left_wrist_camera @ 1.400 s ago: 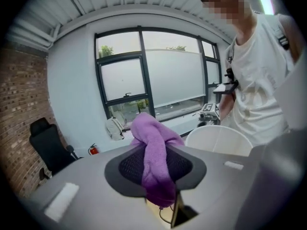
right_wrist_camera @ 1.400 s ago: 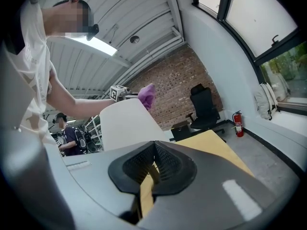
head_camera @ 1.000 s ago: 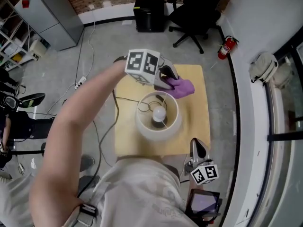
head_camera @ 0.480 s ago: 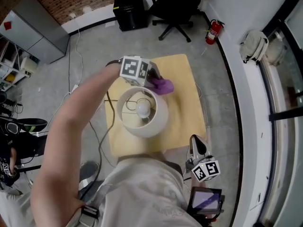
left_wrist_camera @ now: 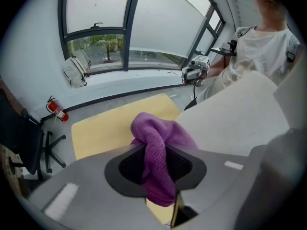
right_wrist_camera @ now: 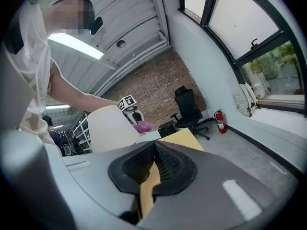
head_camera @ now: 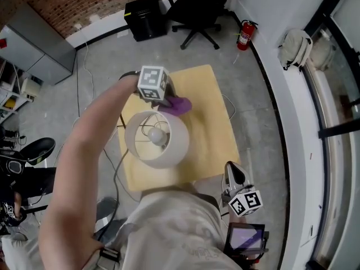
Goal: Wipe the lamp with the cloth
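Observation:
A white lamp shade (head_camera: pixel 169 148) with a bare bulb (head_camera: pixel 157 134) inside stands on the yellow table (head_camera: pixel 211 134). My left gripper (head_camera: pixel 170 100) is shut on a purple cloth (head_camera: pixel 177 104) and points steeply down at the far side of the shade. In the left gripper view the cloth (left_wrist_camera: pixel 158 147) bulges between the pads of the left gripper (left_wrist_camera: pixel 156 166), with the shade (left_wrist_camera: pixel 235 123) close on the right. My right gripper (head_camera: pixel 232 172) hangs off the table's near right corner, apart from the lamp. The right gripper (right_wrist_camera: pixel 154 164) is shut on nothing, and its view shows the shade (right_wrist_camera: pixel 110 128) and the cloth (right_wrist_camera: pixel 142 126) beyond.
A lamp cable (head_camera: pixel 121 162) runs off the table's left edge to the floor. An office chair (head_camera: pixel 197 4), a black box (head_camera: pixel 145 17), a fire extinguisher (head_camera: pixel 243 34) and a backpack (head_camera: pixel 293 46) stand beyond the table. A screen (head_camera: pixel 244 241) sits near my right side.
My left gripper has come down with the cloth along the far side of the shade, tipping more steeply downward. The right gripper stays low at my side.

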`<state>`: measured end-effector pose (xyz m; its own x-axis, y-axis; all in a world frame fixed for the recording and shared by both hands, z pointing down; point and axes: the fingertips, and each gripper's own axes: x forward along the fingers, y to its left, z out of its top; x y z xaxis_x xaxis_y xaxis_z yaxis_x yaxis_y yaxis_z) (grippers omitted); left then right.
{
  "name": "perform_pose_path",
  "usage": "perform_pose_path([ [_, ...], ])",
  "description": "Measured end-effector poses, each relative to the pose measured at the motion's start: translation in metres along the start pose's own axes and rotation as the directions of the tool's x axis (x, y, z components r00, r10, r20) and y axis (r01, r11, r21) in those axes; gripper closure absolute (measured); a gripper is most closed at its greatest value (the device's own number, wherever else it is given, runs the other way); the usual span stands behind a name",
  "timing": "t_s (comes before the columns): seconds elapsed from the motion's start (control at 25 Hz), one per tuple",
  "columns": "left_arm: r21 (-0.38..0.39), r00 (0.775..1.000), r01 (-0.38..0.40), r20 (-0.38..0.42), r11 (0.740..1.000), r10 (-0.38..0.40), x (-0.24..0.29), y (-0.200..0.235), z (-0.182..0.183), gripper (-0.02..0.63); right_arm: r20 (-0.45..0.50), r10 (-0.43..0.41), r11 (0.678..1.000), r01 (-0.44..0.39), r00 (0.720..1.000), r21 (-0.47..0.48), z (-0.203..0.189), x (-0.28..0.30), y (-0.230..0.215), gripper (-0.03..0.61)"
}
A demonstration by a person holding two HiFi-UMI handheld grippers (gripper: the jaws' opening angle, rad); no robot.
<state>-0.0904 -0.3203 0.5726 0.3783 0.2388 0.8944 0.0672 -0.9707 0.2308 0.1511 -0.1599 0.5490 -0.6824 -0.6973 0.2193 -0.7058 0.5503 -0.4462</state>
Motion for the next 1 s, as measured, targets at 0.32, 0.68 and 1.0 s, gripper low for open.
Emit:
perform_pose_path([
  [0.32, 0.125, 0.991, 0.008, 0.13, 0.992, -0.025, -0.102, -0.032, 0.081, 0.512, -0.006, 0.033, 0.999, -0.033, 0.999, 0.019, -0.002, 0.011, -0.011, 0.565],
  [0.68, 0.287, 0.994, 0.095, -0.08, 0.953, -0.075, -0.105, -0.079, 0.106, 0.512, 0.027, 0.066, 0.998, -0.066, 0.997, 0.017, 0.007, 0.019, 0.009, 0.565],
  [1.0, 0.398, 0.964, 0.125, -0.264, 0.909, -0.017, -0.087, -0.094, 0.091, 0.514, 0.052, 0.005, 0.999, -0.002, 0.999, -0.046, 0.014, -0.023, 0.053, 0.565],
])
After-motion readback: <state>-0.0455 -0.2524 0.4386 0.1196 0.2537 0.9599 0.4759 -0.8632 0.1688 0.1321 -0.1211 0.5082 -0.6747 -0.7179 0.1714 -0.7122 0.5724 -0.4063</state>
